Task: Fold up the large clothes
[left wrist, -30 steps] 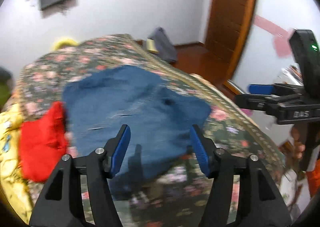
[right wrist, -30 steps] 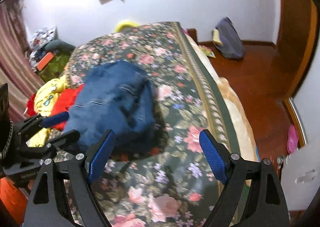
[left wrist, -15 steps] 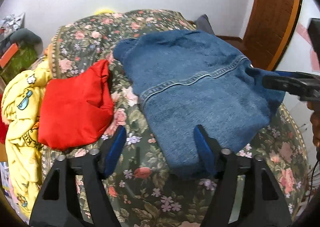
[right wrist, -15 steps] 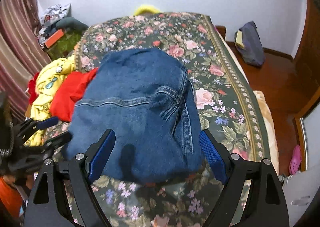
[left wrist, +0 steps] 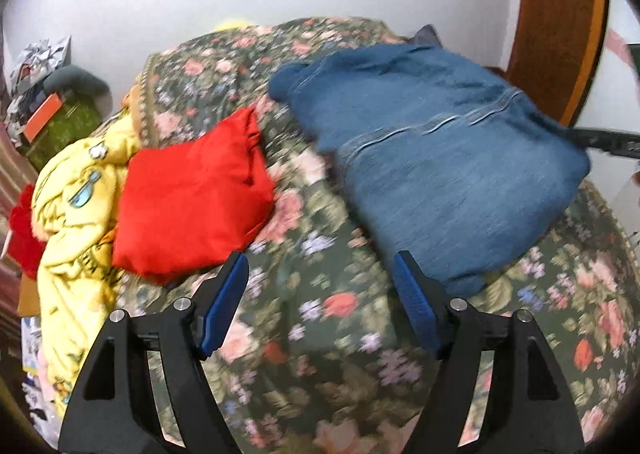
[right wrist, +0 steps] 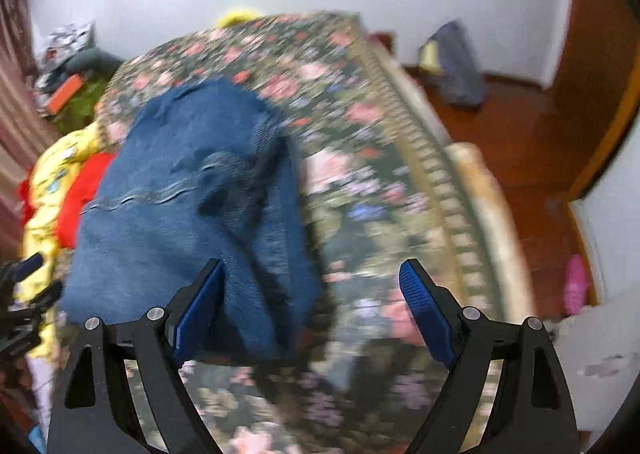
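Denim garment (left wrist: pixel 440 158) lying in a thick, partly folded bundle on the floral bed cover (left wrist: pixel 320 334), toward the right and far side in the left wrist view, with the folded red garment (left wrist: pixel 192 202) just beside it on the left and a yellow garment (left wrist: pixel 68 214) farther left at the bed's edge.

Left tool (left wrist: pixel 320 302) standing apart with nothing between its jaws, hovering over bare bed cover near the bundle's near left corner. Right tool (right wrist: pixel 312 306) also spread wide and gripping nothing, its left jaw over the near edge of the denim, not pressing as far as can be told through the blur.

Judged heavy for cloth, and fairly stiff: likely to hold a crease and keep its shape, yet still limp enough to sag when lifted from one point. Not slippery, not fragile; rough weave should give the pads good purchase. Thick seams and stacked layers probably bulky to clamp.

Best taken at two well-separated points along the near edge, near the corners, pinching only the layers meant to travel. Raised stitched seam (left wrist: pixel 432 126) across the middle a likely fold line.
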A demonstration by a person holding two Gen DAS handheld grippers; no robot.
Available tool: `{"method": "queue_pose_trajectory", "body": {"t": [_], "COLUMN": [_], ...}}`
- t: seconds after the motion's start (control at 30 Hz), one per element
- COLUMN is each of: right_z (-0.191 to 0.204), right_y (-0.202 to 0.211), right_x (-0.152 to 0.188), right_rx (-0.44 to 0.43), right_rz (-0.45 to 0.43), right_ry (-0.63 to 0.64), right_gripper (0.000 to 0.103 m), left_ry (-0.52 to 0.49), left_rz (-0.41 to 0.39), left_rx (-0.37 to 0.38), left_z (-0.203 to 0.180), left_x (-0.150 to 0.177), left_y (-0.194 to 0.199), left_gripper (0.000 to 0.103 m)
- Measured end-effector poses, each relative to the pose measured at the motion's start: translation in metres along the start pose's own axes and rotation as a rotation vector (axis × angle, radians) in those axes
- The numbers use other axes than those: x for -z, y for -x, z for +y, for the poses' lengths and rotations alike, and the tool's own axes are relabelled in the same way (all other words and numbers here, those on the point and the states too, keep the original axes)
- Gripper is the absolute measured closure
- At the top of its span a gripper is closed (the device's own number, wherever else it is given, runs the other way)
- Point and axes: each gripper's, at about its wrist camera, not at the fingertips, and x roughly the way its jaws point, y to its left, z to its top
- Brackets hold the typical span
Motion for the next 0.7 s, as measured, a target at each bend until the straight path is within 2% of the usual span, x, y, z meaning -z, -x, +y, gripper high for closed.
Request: {"method": "queue_pose_trajectory", "body": {"t": [0.2,0.37,0.47,0.57,0.67,0.7], "right_z": [-0.004,0.003,0.012,0.020,0.027,0.030], "right_y": [0.025,0.031,0.022,0.000,-0.026,-0.038], "right_x": [-0.005,-0.019,-0.034,-0.049,-0.059,-0.063], "right_rx": [0.000,-0.098,-0.176,-0.263,-0.320,-0.338], "right_rz": [-0.019,-0.044,-0.030,0.017,0.088,0.116], "right_ry": [0.054,0.057,0.054,0.039,0.041,0.050], "right_gripper": [0.017,0.016,0.016,0.016,0.016,0.016], "left_ry": [0.056,0.072,0.094,0.123,0.173,0.202], "left_rz": [-0.002,-0.061,-0.073,-0.051,0.011,0.051], "left_rx": [-0.017,-0.001,0.032,0.078,0.160,0.208], "left_z": [0.026,0.030,0.031,0.029,0.029,0.030], "left_x": [-0.003,-0.028,-0.050,-0.067,-0.081,-0.085], "left_y": [0.005,0.017,0.015,0.004,-0.018,-0.031], "left_gripper": [0.029,0.029,0.029,0.029,0.029,0.029]}}
